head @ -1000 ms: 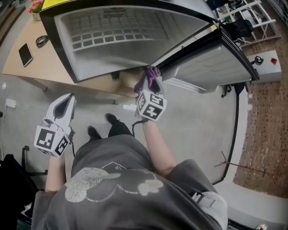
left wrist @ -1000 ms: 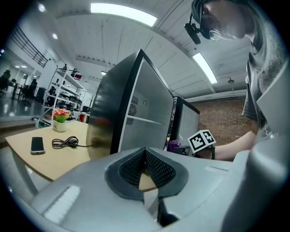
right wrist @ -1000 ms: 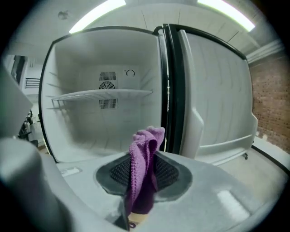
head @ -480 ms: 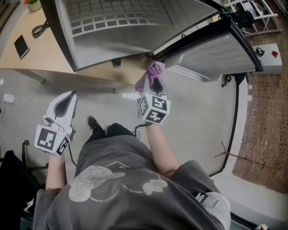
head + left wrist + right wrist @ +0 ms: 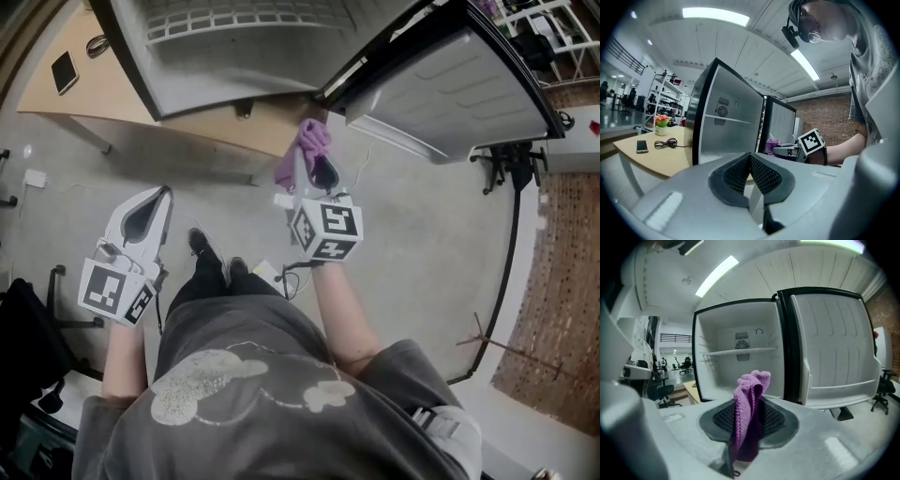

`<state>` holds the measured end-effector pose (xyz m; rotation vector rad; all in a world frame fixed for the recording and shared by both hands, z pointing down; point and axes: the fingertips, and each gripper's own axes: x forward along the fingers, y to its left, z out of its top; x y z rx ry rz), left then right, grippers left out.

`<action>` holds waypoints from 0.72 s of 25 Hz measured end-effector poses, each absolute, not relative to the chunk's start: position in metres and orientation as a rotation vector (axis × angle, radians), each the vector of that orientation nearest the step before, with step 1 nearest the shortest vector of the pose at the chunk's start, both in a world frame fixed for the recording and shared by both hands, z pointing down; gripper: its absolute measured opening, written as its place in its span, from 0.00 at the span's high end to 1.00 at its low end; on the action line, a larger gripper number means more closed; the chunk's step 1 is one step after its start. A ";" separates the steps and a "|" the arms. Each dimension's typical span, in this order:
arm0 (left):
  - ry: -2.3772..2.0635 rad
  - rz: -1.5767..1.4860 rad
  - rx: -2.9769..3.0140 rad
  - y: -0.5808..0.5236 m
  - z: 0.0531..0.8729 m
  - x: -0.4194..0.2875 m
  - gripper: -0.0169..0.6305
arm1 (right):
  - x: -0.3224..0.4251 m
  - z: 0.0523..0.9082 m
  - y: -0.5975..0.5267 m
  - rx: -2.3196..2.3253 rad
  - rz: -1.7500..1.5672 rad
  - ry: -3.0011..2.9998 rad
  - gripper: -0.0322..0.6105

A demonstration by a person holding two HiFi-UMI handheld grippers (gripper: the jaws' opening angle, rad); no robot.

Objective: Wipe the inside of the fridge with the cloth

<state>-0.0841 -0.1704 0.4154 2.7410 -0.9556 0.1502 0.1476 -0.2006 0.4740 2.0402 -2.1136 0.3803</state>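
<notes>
Concrete floor [image 5: 422,234] underfoot, wooden desk [image 5: 56,103] beside fridge [image 5: 736,352]; found door [image 5: 834,348] swung wide, cavity bare; saw purple cloth [image 5: 749,394] pinched upright in right gripper [image 5: 314,183], held just short of the opening, touching no wall; noted left gripper [image 5: 750,171] clenched on nothing, low at the side; judged wiping step not engaged; next move looked to need a reach inward, cloth pressed flat against shelf or back wall.

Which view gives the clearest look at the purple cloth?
The right gripper view: the purple cloth fills the centre, pinched between that gripper's jaws. The head view shows it from above, small, at the right gripper's tip. The left gripper view shows only a tiny, distant purple patch.
</notes>
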 end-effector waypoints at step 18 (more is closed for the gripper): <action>-1.032 0.119 2.721 -0.046 0.406 -0.103 0.95 | 0.101 0.475 -0.106 1.860 0.343 -2.268 0.81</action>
